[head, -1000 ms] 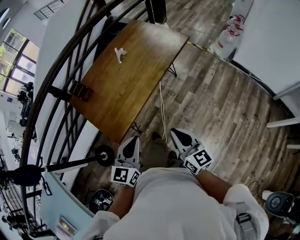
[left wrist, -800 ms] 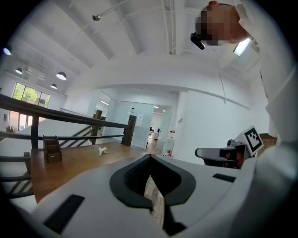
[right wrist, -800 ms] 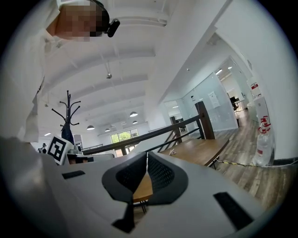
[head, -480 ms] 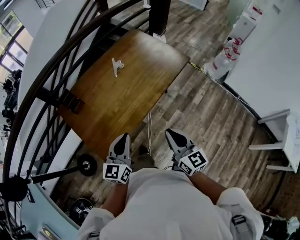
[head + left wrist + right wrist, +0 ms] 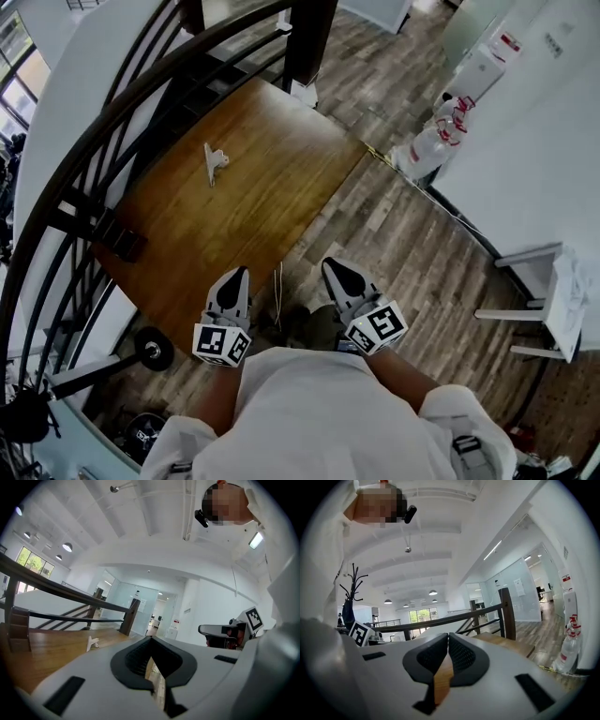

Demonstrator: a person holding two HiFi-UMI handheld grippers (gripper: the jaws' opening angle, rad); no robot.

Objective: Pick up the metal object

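One metal object (image 5: pixel 214 161) lay on the wooden table (image 5: pixel 281 187), toward its railing-side edge. Well apart from it, by the table's near corner, the left gripper (image 5: pixel 234 275) and right gripper (image 5: pixel 333 267) both had jaws pressed together, gripping nothing

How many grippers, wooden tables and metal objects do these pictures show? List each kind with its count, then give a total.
Grippers: 2 (left gripper, right gripper)
Wooden table: 1
Metal object: 1
Total: 4
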